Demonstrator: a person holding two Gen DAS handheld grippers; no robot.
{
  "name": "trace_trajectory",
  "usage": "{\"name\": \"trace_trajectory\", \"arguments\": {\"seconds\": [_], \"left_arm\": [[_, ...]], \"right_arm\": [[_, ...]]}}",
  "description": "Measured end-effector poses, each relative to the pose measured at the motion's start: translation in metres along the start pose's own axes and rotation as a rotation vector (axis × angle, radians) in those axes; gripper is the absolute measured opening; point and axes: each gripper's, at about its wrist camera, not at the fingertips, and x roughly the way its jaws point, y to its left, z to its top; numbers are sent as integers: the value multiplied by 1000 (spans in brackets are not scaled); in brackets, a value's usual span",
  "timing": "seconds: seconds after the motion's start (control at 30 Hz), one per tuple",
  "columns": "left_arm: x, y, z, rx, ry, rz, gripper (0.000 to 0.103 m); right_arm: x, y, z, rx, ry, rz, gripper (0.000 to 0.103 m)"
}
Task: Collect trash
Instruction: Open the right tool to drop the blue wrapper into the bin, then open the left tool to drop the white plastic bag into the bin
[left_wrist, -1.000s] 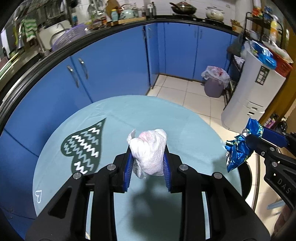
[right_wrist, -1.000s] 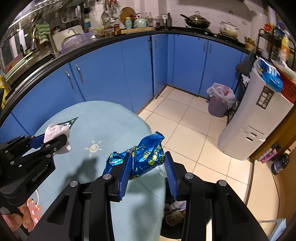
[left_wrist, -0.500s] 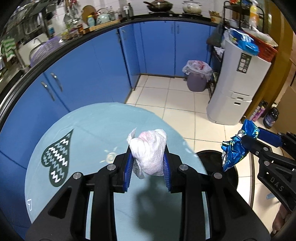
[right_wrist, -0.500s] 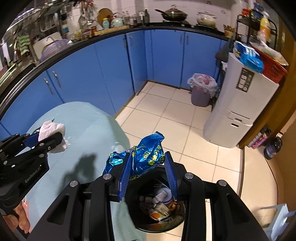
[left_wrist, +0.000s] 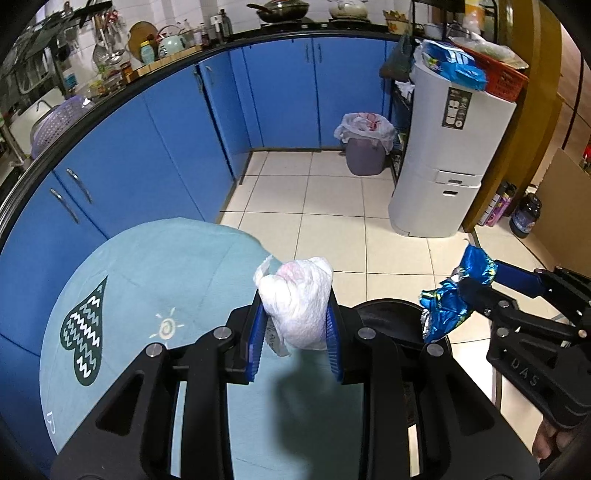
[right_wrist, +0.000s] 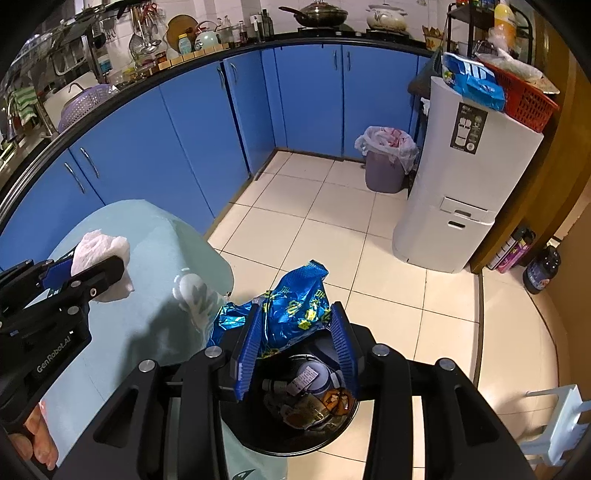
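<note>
I have a crumpled white tissue wad (left_wrist: 299, 302) clamped between the blue pads of my left claw (left_wrist: 295, 332), held above the near rim of the round tabletop with the pale teal cloth (left_wrist: 147, 280); in the right wrist view the same wad (right_wrist: 99, 245) sits at about nine o'clock. My right claw (right_wrist: 297, 343) is clamped on a crinkled shiny blue foil snack wrapper (right_wrist: 291, 306), and it hangs directly over the round black trash bin (right_wrist: 295, 439) standing on the floor just beside the tabletop edge. The bin already holds mixed rubbish, including a small white labelled pot (right_wrist: 314, 376) and brownish scraps. From the left wrist view the wrapper (left_wrist: 447, 306) and right claw (left_wrist: 476, 291) lie at three o'clock, over the bin's dark rim (left_wrist: 388, 314). On the cloth, a dark heart with white zigzags (left_wrist: 85, 328) lies at nine o'clock. Further out, at one o'clock, a lined purple waste bin (right_wrist: 384, 162) stands near a white appliance (right_wrist: 465, 177), with blue cabinets (right_wrist: 184, 140) behind.
</note>
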Motion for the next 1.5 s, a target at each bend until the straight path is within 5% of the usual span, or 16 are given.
{"name": "trace_trajectory", "arguments": {"seconds": [0.03, 0.07, 0.13, 0.93, 1.17, 1.33, 1.5], "left_arm": [[1, -3, 1, 4, 1, -1, 29], [2, -5, 2, 7, 2, -2, 29], [3, -10, 3, 17, 5, -6, 29], [10, -73, 17, 122, 13, -124, 32], [4, -76, 20, 127, -28, -133, 82], [5, -72, 18, 111, -32, -109, 99], [7, -67, 20, 93, -23, -99, 99]], "right_arm": [[1, 0, -1, -3, 3, 1, 42], [2, -1, -1, -8, 8, -2, 64], [4, -4, -2, -12, 5, -5, 88], [-13, -63, -14, 104, -21, -173, 88], [-13, -72, -16, 129, -16, -202, 88], [-12, -70, -16, 112, -14, -233, 88], [-13, -71, -17, 123, -19, -247, 88]]}}
